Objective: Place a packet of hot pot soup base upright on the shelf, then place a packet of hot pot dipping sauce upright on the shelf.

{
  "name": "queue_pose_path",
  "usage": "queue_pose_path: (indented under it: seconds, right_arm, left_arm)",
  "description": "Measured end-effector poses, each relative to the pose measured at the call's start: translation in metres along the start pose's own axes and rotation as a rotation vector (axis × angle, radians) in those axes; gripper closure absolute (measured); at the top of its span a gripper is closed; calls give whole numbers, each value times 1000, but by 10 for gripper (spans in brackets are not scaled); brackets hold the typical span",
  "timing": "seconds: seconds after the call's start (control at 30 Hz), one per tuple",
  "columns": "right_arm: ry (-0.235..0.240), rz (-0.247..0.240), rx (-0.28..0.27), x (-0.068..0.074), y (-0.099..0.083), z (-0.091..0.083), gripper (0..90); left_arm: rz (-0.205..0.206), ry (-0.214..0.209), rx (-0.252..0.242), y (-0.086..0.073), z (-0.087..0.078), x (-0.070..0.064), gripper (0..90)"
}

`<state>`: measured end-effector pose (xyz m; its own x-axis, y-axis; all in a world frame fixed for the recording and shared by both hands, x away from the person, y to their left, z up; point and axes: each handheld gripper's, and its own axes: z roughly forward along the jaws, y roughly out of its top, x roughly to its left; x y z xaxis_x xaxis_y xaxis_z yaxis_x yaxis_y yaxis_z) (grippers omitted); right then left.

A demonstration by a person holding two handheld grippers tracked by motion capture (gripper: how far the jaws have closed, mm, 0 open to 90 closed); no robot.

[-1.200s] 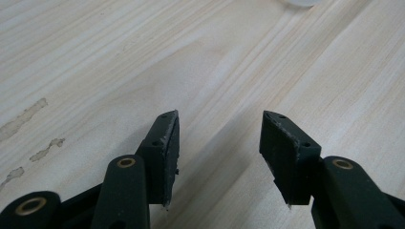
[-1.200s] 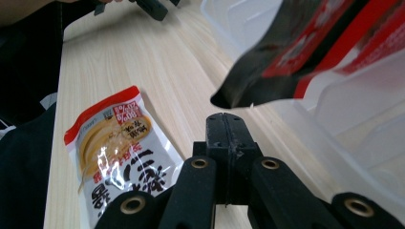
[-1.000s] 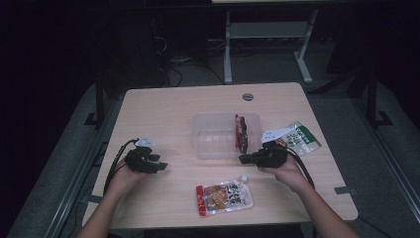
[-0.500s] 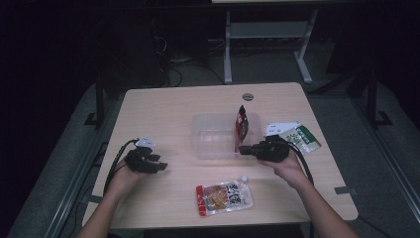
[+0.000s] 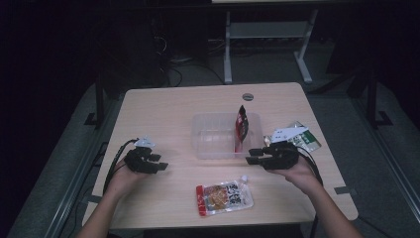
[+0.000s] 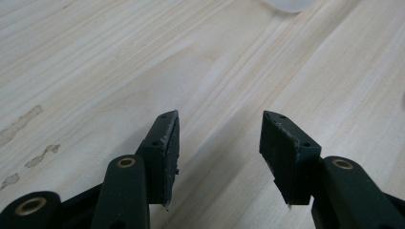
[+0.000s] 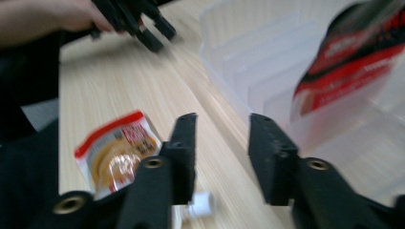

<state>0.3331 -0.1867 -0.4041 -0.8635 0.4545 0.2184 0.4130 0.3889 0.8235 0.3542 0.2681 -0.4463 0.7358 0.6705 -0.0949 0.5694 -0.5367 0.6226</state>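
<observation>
The surface (image 6: pixel 95 57) is pale wood-grain laminate, smooth and matt. The tray (image 5: pixel 218 136) is clear, faintly frosted plastic. The red-and-black packet (image 5: pixel 241 124) and the spouted pouch (image 5: pixel 225 197) look like glossy film. Each claw (image 6: pixel 217 138) is matt black plastic with ribbed pads.

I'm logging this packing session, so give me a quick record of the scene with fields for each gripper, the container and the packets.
left gripper: open, empty, over bare table
right gripper: open, empty, just in front of the container's right end
container: clear plastic, with dividers, at the table's middle
red packet: standing on edge in the container's right end
orange packet: flat on the table, near the front edge
green packet: flat on the table, behind the right hand
</observation>
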Motion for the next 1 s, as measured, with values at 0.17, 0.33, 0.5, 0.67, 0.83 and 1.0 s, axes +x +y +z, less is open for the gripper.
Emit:
queue_pose_path:
  seconds: [0.17,0.33,0.5,0.67,0.83,1.0]
  right_arm:
    - [-48,-17,42,5,-6,-4,442]
    - [-105,-11,63,8,-16,-11,345]
    - [-149,-1,82,8,-29,-21,294]
    - [-192,30,72,9,-46,-40,275]
    - [-201,60,70,9,-57,-50,266]
    - [-198,62,75,6,-57,-48,256]
  left_arm:
    - [26,-29,-5,3,-2,-5,497]
    - [55,-51,5,8,-4,-11,526]
    - [62,-82,15,11,-5,-20,553]
    - [101,-131,42,20,-5,-42,726]
    - [140,-186,38,29,-3,-69,884]
    - [212,-243,26,42,3,-101,894]
